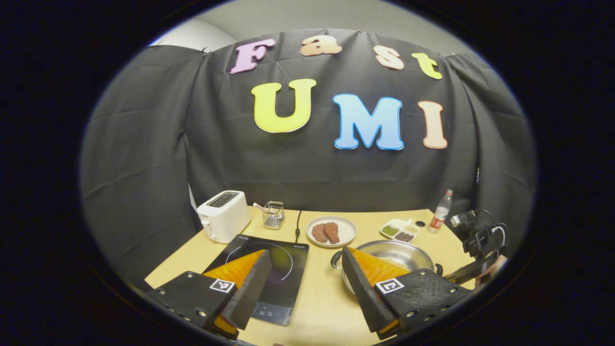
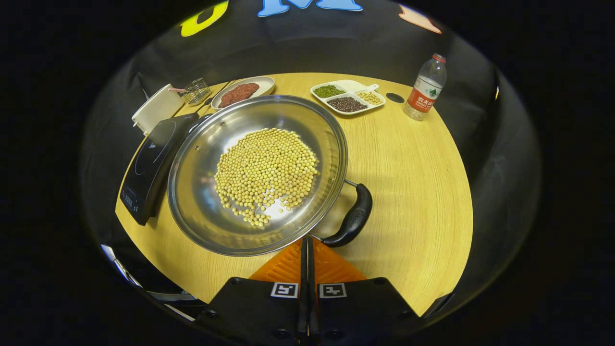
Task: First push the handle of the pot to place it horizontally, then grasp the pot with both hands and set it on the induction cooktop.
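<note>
A steel pot [image 2: 202, 202] with soybeans [image 2: 266, 173] in it stands on the wooden table [image 2: 418, 192], just right of the black induction cooktop [image 2: 151, 166]. Its black side handle [image 2: 354, 218] points toward the near right. My right gripper [image 2: 305, 242] is shut with nothing between its fingers, its tips right at the pot's near rim beside the handle's near end. My left gripper [image 1: 306, 253] is open above the table, between the cooktop [image 1: 283, 269] and the pot [image 1: 403, 252], whose other handle [image 1: 336, 259] shows by its right finger.
A white toaster [image 1: 223, 216] and a wire basket [image 1: 274, 215] stand behind the cooktop. A plate of meat [image 1: 331, 231], a divided dish of beans [image 2: 348, 98] and a water bottle [image 2: 425, 89] sit at the back. Bare table lies right of the pot.
</note>
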The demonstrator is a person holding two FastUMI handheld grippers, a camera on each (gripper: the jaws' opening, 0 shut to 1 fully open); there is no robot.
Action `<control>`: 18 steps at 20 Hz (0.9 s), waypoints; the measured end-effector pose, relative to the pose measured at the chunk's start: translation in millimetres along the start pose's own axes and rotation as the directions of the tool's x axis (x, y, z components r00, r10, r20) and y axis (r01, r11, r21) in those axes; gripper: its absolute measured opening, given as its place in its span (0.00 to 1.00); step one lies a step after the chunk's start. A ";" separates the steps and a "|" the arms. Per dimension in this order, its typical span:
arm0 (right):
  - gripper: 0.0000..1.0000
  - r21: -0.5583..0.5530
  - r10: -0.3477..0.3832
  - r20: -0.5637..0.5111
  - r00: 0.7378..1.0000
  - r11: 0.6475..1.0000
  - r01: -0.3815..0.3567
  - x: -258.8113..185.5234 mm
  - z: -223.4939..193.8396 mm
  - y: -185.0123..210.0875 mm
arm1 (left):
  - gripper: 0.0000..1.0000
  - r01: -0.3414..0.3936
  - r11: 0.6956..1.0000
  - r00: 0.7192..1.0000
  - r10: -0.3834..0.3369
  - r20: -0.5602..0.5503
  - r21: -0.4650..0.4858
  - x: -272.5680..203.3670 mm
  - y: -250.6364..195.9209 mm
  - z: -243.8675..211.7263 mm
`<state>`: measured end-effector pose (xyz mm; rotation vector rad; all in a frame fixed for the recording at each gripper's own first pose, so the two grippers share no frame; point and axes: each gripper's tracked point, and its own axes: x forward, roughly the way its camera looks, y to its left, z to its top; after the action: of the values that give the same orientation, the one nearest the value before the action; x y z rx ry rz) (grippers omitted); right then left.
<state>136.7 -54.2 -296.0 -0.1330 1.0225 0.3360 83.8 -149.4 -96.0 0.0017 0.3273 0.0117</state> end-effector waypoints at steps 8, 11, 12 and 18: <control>0.02 0.034 -0.018 0.021 1.000 0.999 0.017 6.2 16.0 -21.6 | 0.90 -0.013 1.000 1.000 0.013 0.015 0.012 -0.9 -4.7 5.1; 0.02 0.042 -0.025 0.031 0.999 0.999 0.023 8.0 22.3 -27.1 | 0.88 -0.015 1.000 1.000 0.015 0.020 0.014 0.4 -6.7 6.6; 0.02 0.048 -0.026 0.035 0.999 0.999 0.025 8.5 25.0 -29.0 | 0.88 -0.016 1.000 1.000 0.015 0.022 0.013 0.5 -7.2 8.2; 0.02 0.079 -0.028 0.062 0.998 0.997 0.023 12.1 40.2 -37.6 | 0.90 -0.016 1.000 1.000 0.016 0.023 0.020 1.8 -11.9 8.9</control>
<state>187.7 -76.3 -287.3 -0.0640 0.9692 0.2745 88.5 -161.3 -88.2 0.0245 0.3050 0.0243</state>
